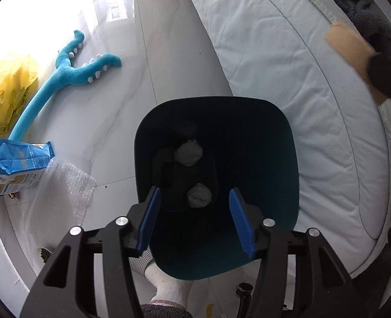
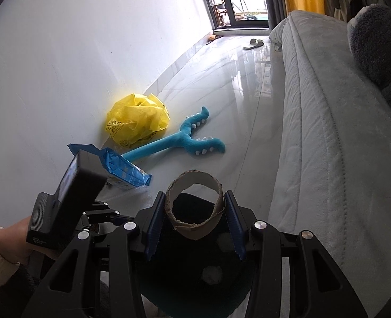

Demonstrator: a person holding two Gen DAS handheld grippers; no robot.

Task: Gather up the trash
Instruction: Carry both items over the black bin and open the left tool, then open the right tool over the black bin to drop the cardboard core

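Observation:
I look straight down into a dark teal bin [image 1: 261, 145] on the floor. Two crumpled grey paper balls lie inside, one [image 1: 188, 153] farther in and one [image 1: 199, 195] showing between my fingers. My left gripper [image 1: 195, 217] hangs open over the bin, its blue pads touching nothing. My right gripper [image 2: 194, 196] is shut on a brown cardboard tube [image 2: 195, 229], held over the bin [image 2: 174, 278]. The tube [image 1: 346, 50] also shows at the upper right of the left wrist view.
On the tiled floor by the wall lie a yellow plastic bag [image 2: 137, 122], a blue plush toy [image 2: 184, 137], a blue packet [image 2: 126, 168] and bubble wrap [image 1: 62, 193]. A pale quilted sofa [image 2: 328, 145] runs along the right. A socked foot [image 1: 166, 283] stands by the bin.

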